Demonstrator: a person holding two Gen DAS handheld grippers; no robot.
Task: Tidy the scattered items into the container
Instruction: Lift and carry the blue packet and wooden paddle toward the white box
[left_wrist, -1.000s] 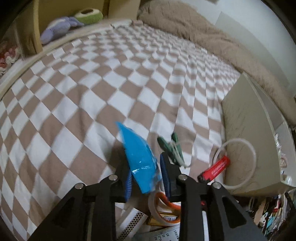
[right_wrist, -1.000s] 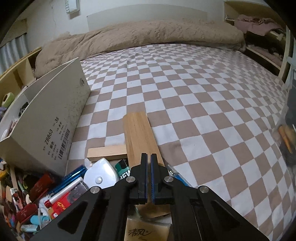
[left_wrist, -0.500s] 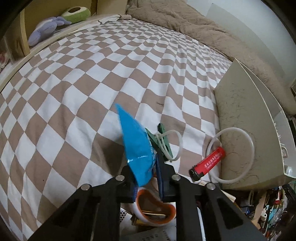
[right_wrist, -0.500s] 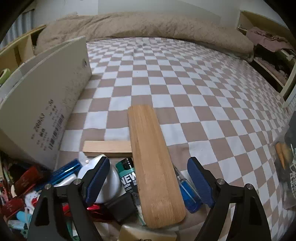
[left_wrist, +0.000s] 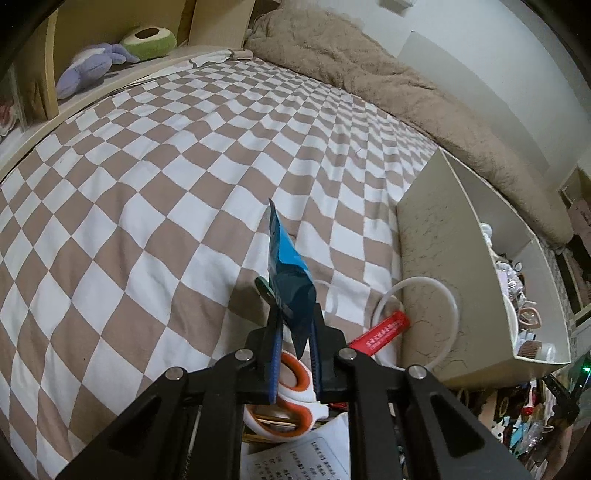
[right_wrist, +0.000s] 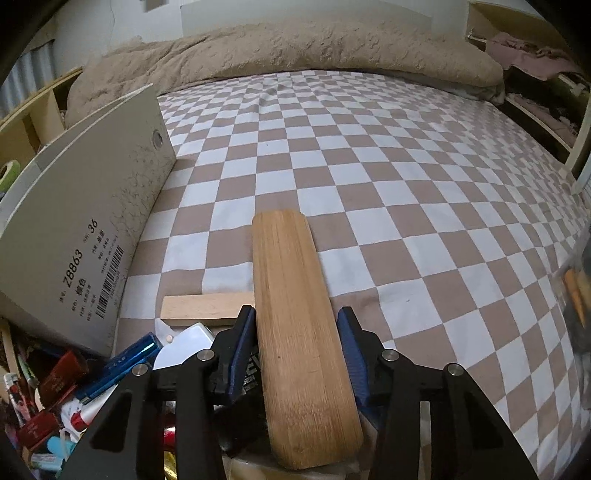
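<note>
A blue packet (left_wrist: 286, 266) stands up between the fingers of my left gripper (left_wrist: 293, 332), which is shut on its lower end and holds it above the checked bed cover. The container, a beige cardboard box (left_wrist: 461, 266), sits to the right with small items inside. In the right wrist view a long wooden board (right_wrist: 295, 314) lies over the pile of items. The jaws of my right gripper (right_wrist: 297, 321) are closing on the board, with the pads against its two long edges. The box (right_wrist: 81, 229) stands to the left of it.
Under the left gripper lie orange-handled scissors (left_wrist: 291, 398), a green clip (left_wrist: 263, 286), a red tube (left_wrist: 382, 332) and a white ring (left_wrist: 417, 321) against the box. Near the right gripper are a pale wood block (right_wrist: 203, 309), a blue pen (right_wrist: 122, 365) and a white case (right_wrist: 184, 343).
The left jaws narrowed on the blue packet and raised it off the bed. The right gripper went from shut to wide open, then closed in around the wooden board.
</note>
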